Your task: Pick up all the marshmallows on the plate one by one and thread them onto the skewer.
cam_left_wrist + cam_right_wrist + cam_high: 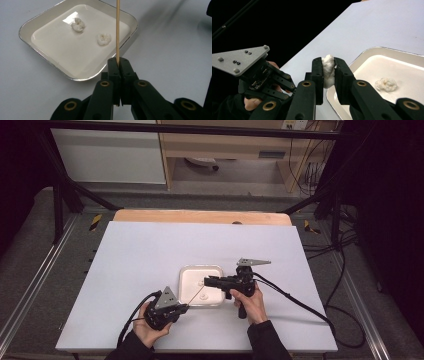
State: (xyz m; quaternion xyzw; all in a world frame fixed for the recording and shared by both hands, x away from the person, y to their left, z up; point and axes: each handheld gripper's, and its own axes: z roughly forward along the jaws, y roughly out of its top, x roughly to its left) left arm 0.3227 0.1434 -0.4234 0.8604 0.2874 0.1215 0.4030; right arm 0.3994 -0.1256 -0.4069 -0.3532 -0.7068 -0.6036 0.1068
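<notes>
The left tongs (119, 62) pinch a wooden skewer (117, 30), its tip cut off at the frame edge. The right tongs (329, 71) squeeze a white lump (328, 70) beside the tray (27, 27); 2 lumps (78, 24) lie beyond the left tongs.

Two lumps (78, 24) in tray (30, 27)

Overhead and close views sharing tray (201, 270)
</notes>
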